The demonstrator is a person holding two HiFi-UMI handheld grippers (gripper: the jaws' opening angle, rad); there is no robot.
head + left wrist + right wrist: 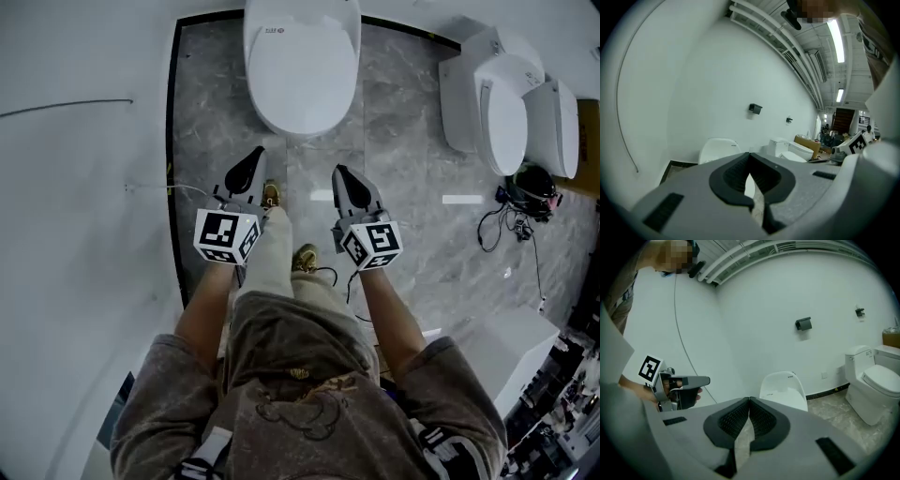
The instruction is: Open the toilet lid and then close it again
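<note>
A white toilet [302, 66] stands against the wall ahead of me, its lid [302, 80] down flat over the bowl. My left gripper [255, 156] and right gripper [339, 174] hang side by side above the grey marble floor, short of the bowl's front, touching nothing. Both have their jaws shut with nothing between them. The left gripper view looks past its shut tips [749, 154] at the toilet [719, 149]. In the right gripper view the toilet [783, 387] sits just beyond the shut tips [749, 399], and the left gripper [701, 380] shows at the left.
A second toilet [506, 112] and another white unit [555, 127] stand at the right. A black object with cables [530, 190] lies on the floor below them. A white box [511, 352] is at the lower right. A black strip [172, 141] borders the floor at the left.
</note>
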